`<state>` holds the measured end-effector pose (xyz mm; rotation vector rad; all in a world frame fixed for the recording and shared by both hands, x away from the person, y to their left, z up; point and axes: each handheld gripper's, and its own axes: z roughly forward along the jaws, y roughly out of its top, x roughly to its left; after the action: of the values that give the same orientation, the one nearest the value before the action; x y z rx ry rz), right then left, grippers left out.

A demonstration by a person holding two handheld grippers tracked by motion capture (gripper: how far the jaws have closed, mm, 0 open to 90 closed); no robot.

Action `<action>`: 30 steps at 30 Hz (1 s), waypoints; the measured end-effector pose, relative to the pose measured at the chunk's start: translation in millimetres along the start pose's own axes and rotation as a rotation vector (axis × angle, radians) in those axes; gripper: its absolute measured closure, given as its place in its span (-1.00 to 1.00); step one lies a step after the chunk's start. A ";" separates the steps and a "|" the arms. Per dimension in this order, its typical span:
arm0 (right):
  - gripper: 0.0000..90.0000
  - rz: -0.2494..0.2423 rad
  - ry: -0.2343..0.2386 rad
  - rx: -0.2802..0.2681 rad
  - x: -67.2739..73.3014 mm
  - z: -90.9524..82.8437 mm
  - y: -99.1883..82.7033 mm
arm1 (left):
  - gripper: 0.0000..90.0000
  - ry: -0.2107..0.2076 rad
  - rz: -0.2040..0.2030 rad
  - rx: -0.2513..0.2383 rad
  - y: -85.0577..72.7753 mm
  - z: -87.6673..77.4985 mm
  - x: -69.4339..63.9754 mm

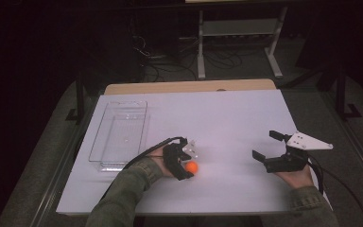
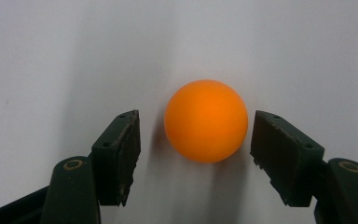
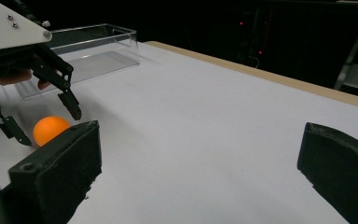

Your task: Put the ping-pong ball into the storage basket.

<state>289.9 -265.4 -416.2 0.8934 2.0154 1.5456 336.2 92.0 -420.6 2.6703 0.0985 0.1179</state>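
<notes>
An orange ball (image 1: 192,167) rests on the white table sheet (image 1: 227,118), near the front and left of centre. My left gripper (image 1: 187,164) hangs over it, open. In the left gripper view the ball (image 2: 206,121) lies between the two jaws with a small gap on each side. The right gripper view shows the same ball (image 3: 49,129) under the left gripper (image 3: 51,123). My right gripper (image 1: 265,145) stands open at the front right, nothing between its jaws, well away from the ball.
A clear plastic bin (image 1: 120,134), with nothing in it, lies along the table's left side, just left of my left hand; it also appears as the bin (image 3: 86,56) in the right gripper view. Cables and a metal stand (image 1: 238,33) sit on the dark floor beyond the far edge.
</notes>
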 end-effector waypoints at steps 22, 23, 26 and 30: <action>-1.00 0.001 -0.002 0.003 0.3 -0.5 -0.1 | -0.02 -0.013 0.008 0.004 1.8 3.1 -0.4; -1.00 0.001 -0.002 0.003 0.2 -0.6 -0.1 | -0.01 -0.015 0.008 0.004 1.8 3.3 -0.4; -1.00 0.001 -0.001 0.002 0.2 -0.6 -0.1 | 0.02 -0.021 0.013 0.011 2.1 3.9 -0.8; -1.00 0.002 0.000 0.002 0.1 -0.6 -0.1 | 0.09 -0.020 0.016 0.012 2.5 4.1 -1.3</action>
<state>289.4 -265.8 -416.2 0.8961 2.0163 1.5448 335.5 87.8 -423.2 2.6839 0.0715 0.0956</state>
